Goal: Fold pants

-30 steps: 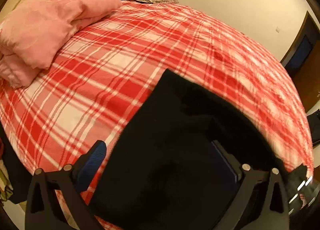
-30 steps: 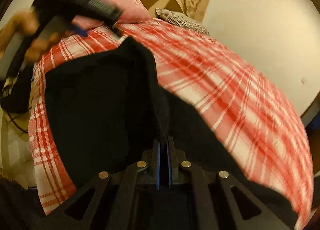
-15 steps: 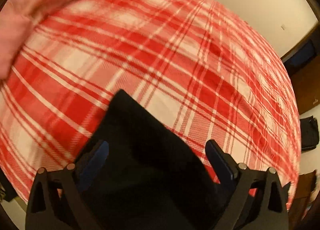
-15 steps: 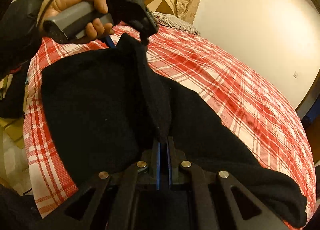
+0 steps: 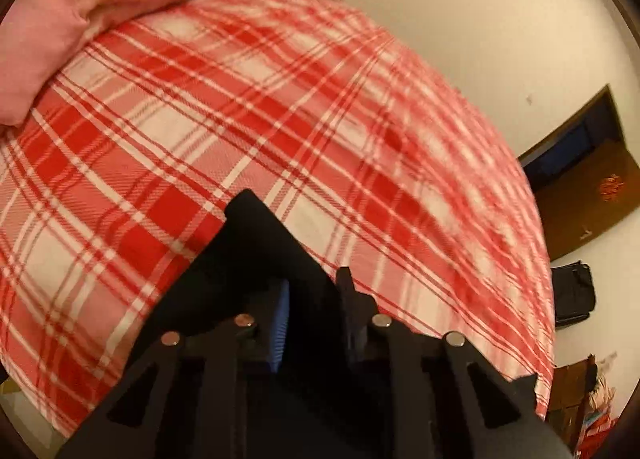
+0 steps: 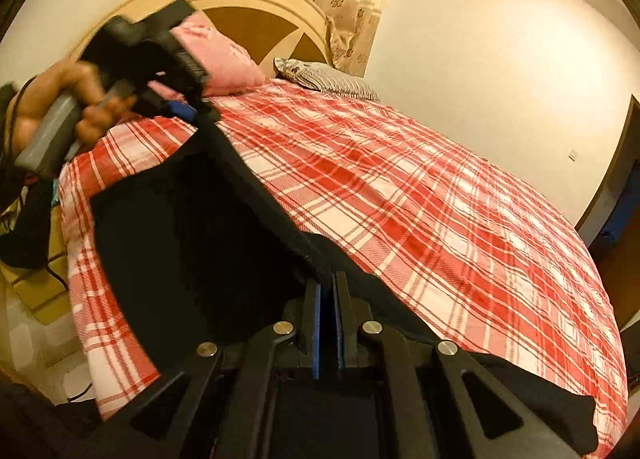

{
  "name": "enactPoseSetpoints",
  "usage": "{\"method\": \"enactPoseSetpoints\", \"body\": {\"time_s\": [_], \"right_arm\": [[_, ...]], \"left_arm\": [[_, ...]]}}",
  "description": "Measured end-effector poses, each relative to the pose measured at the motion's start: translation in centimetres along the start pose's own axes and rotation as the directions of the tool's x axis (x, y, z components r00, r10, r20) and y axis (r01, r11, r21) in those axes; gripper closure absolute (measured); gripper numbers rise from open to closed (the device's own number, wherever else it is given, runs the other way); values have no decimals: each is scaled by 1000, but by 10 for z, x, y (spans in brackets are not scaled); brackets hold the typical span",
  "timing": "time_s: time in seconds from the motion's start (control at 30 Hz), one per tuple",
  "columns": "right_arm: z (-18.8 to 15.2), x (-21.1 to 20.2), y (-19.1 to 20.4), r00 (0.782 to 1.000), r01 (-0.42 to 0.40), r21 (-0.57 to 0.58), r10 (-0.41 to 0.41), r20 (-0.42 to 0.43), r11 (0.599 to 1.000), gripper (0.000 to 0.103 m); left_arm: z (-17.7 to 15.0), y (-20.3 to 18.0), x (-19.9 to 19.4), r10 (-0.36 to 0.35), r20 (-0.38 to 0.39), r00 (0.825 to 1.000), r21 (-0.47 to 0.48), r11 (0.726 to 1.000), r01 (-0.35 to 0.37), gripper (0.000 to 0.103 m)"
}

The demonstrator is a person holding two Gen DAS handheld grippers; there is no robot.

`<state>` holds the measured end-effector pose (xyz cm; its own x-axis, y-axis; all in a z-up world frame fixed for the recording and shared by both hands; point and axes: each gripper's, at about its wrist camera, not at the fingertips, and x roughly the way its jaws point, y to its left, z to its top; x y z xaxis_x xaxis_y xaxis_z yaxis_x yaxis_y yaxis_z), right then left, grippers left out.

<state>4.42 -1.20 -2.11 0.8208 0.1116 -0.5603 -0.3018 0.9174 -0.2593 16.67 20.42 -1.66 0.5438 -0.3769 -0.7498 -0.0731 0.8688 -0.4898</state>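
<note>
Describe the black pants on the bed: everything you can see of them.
The black pants look like soft, matte, plain fabric with no visible details. They lie spread on the red plaid bedspread, with one thick edge lifted and stretched taut. The left hand-held gripper pinches its far end near the pink pillow; the right hand-held gripper is shut on its near end. One part trails toward the bed's right edge.

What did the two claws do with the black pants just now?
The left claw was wide open around the corner of the black pants and has now squeezed shut on it, lifting it. The right claw stayed pinched on the pants' edge. The pink pillow stayed on the plaid bed.
</note>
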Motion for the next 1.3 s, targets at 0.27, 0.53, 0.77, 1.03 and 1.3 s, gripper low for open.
{"method": "enactPoseSetpoints", "body": {"time_s": [0.27, 0.53, 0.77, 1.03, 1.3], "right_arm": [[-29, -11, 33, 999, -37, -64, 34, -41, 997, 98], [-56, 5, 50, 993, -61, -79, 52, -109, 995, 98], [-70, 18, 57, 987, -61, -85, 47, -157, 995, 98], [-79, 15, 65, 980, -90, -94, 72, -184, 991, 98], [-83, 10, 67, 981, -93, -127, 69, -179, 988, 97]], "left_arm": [[-52, 13, -61, -10, 84, 996, 86, 996, 2, 79], [-105, 46, -47, 120, 17, 993, 92, 988, -121, 79], [-120, 69, -29, 176, -7, 984, 67, 982, -175, 76], [-127, 63, -40, 242, 4, 970, 161, 957, -240, 71], [-129, 70, -37, 283, -24, 959, 154, 949, -276, 66]]}}
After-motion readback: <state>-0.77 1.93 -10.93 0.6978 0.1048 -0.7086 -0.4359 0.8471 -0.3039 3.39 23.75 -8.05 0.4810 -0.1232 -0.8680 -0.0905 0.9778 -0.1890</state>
